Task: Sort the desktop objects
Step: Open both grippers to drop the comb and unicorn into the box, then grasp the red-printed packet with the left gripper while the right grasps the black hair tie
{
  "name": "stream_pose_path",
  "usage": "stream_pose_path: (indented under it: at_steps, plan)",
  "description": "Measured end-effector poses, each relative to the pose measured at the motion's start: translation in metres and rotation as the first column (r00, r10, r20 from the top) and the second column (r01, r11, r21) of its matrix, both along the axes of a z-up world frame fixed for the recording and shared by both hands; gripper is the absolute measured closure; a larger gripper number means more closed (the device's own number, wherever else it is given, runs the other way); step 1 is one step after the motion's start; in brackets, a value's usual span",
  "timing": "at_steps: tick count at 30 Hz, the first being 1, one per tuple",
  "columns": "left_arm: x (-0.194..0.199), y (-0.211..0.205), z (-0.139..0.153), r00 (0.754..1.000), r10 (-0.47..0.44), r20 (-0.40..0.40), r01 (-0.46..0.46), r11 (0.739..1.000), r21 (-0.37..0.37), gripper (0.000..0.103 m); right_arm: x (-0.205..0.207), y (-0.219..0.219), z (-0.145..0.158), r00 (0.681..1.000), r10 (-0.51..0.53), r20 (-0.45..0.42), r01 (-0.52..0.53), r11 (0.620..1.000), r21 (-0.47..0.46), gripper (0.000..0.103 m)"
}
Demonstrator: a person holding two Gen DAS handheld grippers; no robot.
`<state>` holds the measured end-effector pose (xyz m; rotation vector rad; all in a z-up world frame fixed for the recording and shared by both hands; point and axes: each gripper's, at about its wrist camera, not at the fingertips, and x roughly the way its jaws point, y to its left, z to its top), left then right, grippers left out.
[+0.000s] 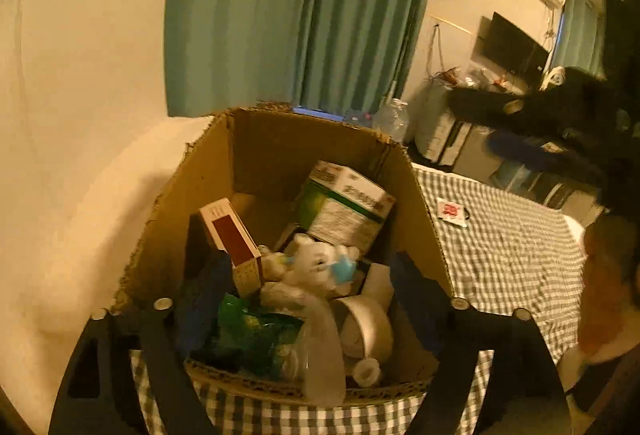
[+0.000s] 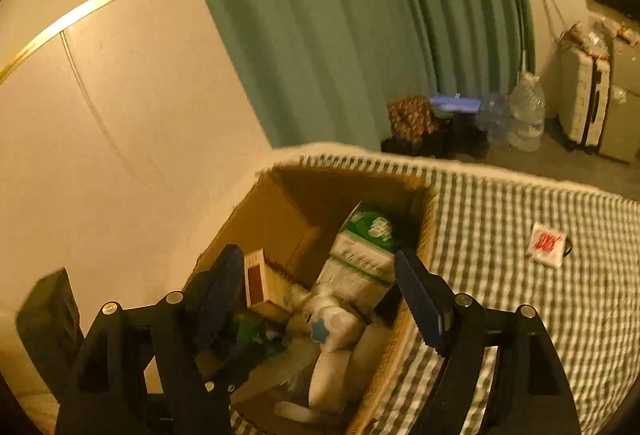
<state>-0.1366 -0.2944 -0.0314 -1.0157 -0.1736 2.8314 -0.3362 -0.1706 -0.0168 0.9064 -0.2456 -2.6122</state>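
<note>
An open cardboard box [image 1: 280,147] stands on the checked tablecloth [image 1: 512,251]. It holds a green-and-white carton [image 1: 348,207], a red-and-white box [image 1: 234,243], a white plush toy [image 1: 316,267], a tape roll [image 1: 368,327], a green bag [image 1: 248,331] and a clear bottle [image 1: 320,355]. My left gripper [image 1: 308,299] is open and empty above the box's near edge. My right gripper [image 2: 320,283] is open and empty over the same box [image 2: 288,211]. A small white packet with red print [image 1: 452,211] lies on the cloth to the right; it also shows in the right wrist view [image 2: 547,243].
A green curtain [image 1: 296,11] hangs behind the table. Water bottles [image 2: 524,115], suitcases [image 2: 584,95] and a dark bag [image 2: 412,119] stand on the floor beyond. A wall TV [image 1: 512,47] hangs at the far right. A dark object [image 2: 50,319] stands left of the box.
</note>
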Motion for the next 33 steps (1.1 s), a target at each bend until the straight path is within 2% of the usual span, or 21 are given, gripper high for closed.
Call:
stream_pose_path:
  at_steps: [3, 9, 13, 17, 20, 23, 26, 29, 33]
  plan:
    - [0.011, 0.011, 0.009, 1.0, -0.02, -0.012, 0.02, 1.0, -0.004, 0.012, 0.016, 0.021, 0.011, 0.997, -0.035, -0.062, 0.035, 0.999, 0.007, 0.025]
    - [0.031, 0.065, 0.025, 0.995, -0.103, -0.018, 0.102, 0.993, -0.053, 0.001, 0.045, 0.099, 0.016, 0.988, -0.117, -0.097, 0.124, 0.99, 0.072, 0.025]
    - [0.039, 0.127, 0.021, 0.988, -0.149, -0.026, 0.146, 0.985, -0.088, 0.0, 0.064, 0.165, 0.005, 0.98, -0.177, -0.087, 0.186, 0.977, 0.104, 0.025]
    - [0.032, 0.195, -0.002, 0.973, -0.232, -0.015, 0.229, 0.968, -0.106, 0.0, 0.076, 0.225, -0.027, 0.969, -0.245, -0.037, 0.248, 0.964, 0.095, 0.025]
    - [0.008, 0.241, -0.029, 0.969, -0.246, 0.026, 0.247, 0.963, -0.107, 0.0, 0.075, 0.26, -0.057, 0.962, -0.272, 0.029, 0.271, 0.962, 0.045, 0.025]
    - [-0.032, 0.272, -0.059, 0.974, -0.22, 0.061, 0.224, 0.971, -0.078, 0.0, 0.064, 0.283, -0.082, 0.952, -0.297, 0.071, 0.293, 0.954, 0.057, 0.026]
    - [-0.074, 0.284, -0.081, 0.986, -0.152, 0.071, 0.156, 0.986, -0.056, 0.0, 0.04, 0.306, -0.104, 0.948, -0.3, 0.104, 0.295, 0.953, 0.061, 0.031]
    - [-0.135, 0.293, -0.108, 0.989, -0.11, 0.103, 0.114, 0.993, -0.039, 0.0, 0.017, 0.328, -0.119, 0.937, -0.323, 0.132, 0.323, 0.946, 0.022, 0.036]
    - [-0.194, 0.308, -0.134, 0.987, -0.103, 0.123, 0.113, 0.991, -0.073, 0.0, -0.023, 0.349, -0.145, 0.928, -0.331, 0.17, 0.335, 0.942, 0.008, 0.048]
